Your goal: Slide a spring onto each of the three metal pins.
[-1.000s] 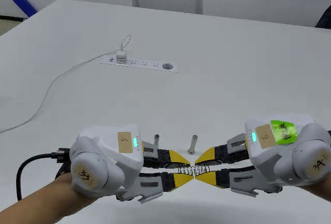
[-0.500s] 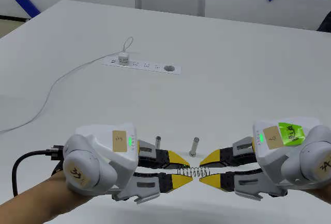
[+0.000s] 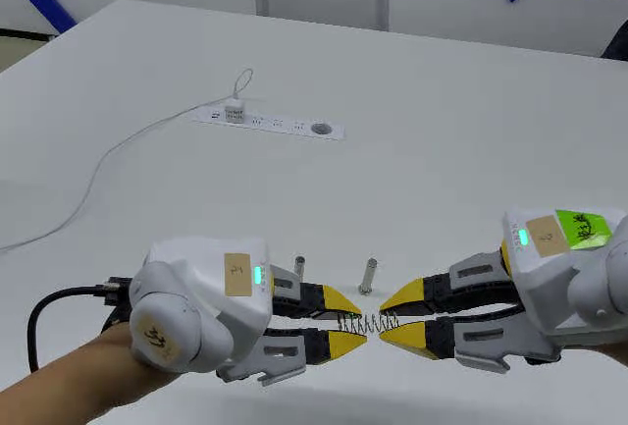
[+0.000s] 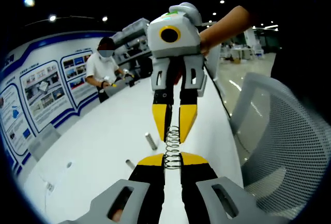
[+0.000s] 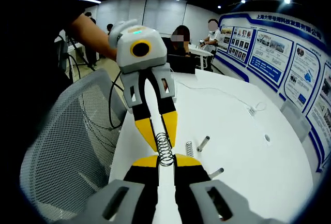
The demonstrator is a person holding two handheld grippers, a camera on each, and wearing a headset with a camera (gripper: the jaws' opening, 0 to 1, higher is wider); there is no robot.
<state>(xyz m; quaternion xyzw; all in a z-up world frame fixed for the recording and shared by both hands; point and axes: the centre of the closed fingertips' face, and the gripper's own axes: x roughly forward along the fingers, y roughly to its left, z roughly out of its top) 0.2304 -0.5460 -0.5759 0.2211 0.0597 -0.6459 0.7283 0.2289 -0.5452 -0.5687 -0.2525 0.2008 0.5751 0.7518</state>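
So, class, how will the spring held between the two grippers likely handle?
The spring is thin open coil, so probably light and bendy. Spanning from left gripper to right gripper, it may sag if one releases. Round, it would likely roll on the table.

Left gripper (image 3: 359, 324) and right gripper (image 3: 383, 322) were held low and level, tips facing each other, nearly touching. Each pair of jaws was pinched down on one end of the spring (image 3: 369, 324) spanning the gap between them. Bare left forearm (image 3: 59, 391) came in from the lower left.
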